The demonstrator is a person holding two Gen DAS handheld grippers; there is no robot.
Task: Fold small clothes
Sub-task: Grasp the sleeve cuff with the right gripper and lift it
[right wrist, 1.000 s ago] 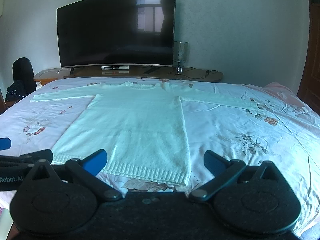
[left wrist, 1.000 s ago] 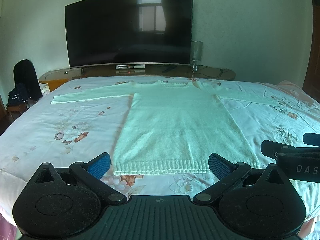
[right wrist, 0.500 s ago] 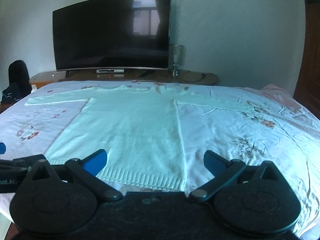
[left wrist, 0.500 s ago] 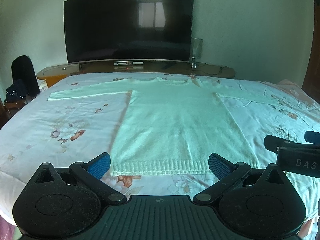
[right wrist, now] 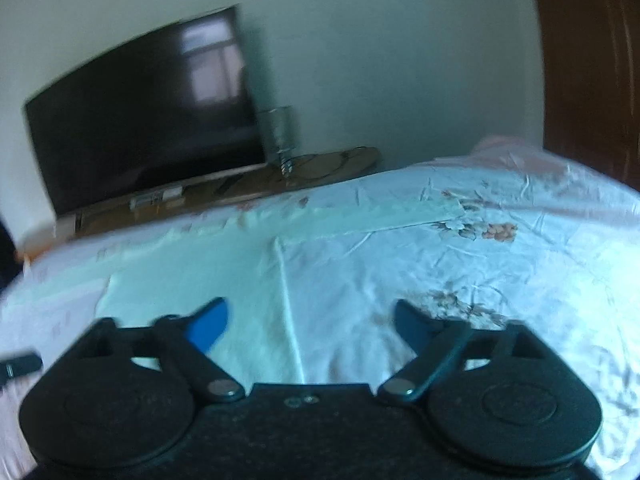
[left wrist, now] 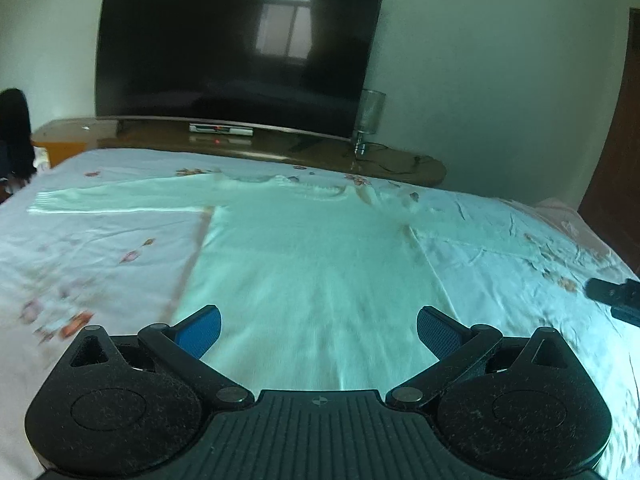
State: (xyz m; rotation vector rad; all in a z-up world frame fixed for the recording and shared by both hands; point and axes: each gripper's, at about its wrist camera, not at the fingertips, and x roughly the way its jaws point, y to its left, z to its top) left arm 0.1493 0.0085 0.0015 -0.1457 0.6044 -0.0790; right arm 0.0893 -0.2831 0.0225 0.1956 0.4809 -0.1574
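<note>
A pale mint knitted sweater (left wrist: 316, 264) lies flat on the bed with both sleeves spread out to the sides. My left gripper (left wrist: 319, 330) is open and empty, low over the sweater's lower body. My right gripper (right wrist: 310, 320) is open and empty, over the sweater's right side edge (right wrist: 288, 304), tilted and blurred. The sweater's right sleeve (right wrist: 380, 216) stretches away toward the far right. The tip of the right gripper shows at the right edge of the left wrist view (left wrist: 616, 298).
The bed has a white floral sheet (left wrist: 520, 248). Behind it stands a low wooden cabinet (left wrist: 280, 152) with a large dark TV (left wrist: 236, 48) and a glass vase (left wrist: 370, 120). A brown door (right wrist: 592, 64) is at right. A dark bag (left wrist: 14, 132) sits at left.
Both grippers have moved forward over the sweater, so its hem is now under them. The right gripper has swung to the right and tilted. Both stay open.
</note>
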